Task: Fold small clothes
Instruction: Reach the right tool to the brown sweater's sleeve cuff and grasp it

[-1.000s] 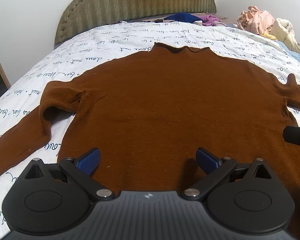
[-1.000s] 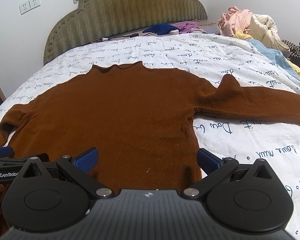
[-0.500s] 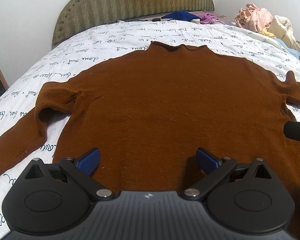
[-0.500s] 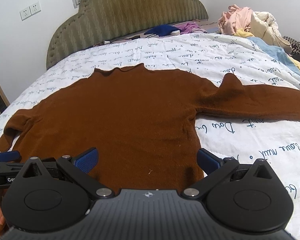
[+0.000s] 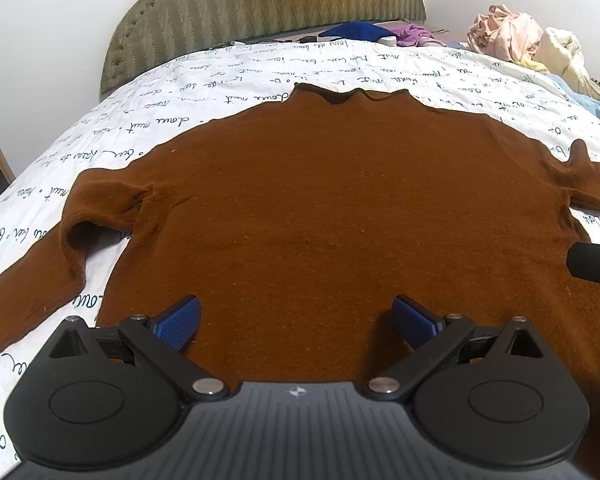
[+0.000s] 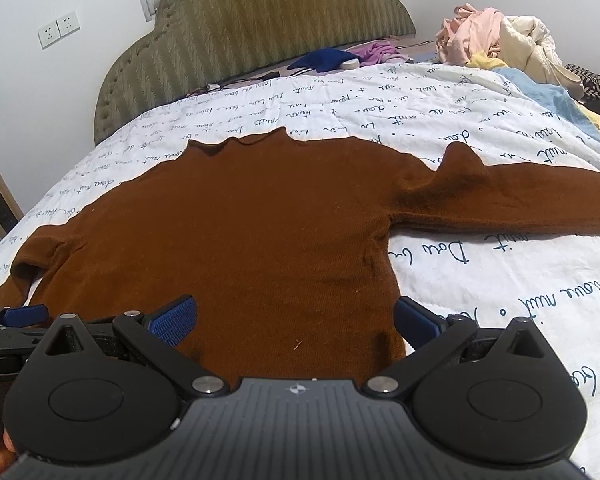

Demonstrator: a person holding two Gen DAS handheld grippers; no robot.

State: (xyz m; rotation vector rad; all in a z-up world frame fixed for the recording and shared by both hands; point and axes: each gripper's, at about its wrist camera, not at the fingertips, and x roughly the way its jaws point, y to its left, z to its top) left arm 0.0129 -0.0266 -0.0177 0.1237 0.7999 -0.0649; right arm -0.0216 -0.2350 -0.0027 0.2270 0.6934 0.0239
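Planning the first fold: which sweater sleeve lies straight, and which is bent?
The right sleeve lies straight out across the quilt. The left sleeve is the bent one, kinked at the shoulder and angling back toward the hem.

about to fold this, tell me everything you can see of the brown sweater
The sweater is a plain rust-brown knit with long sleeves and a low rolled collar. It lies spread flat on the quilt, collar toward the headboard. One sleeve bends down at the armpit, the other stretches straight out sideways. Both open grippers, left and right, sit over its hem, not gripping.
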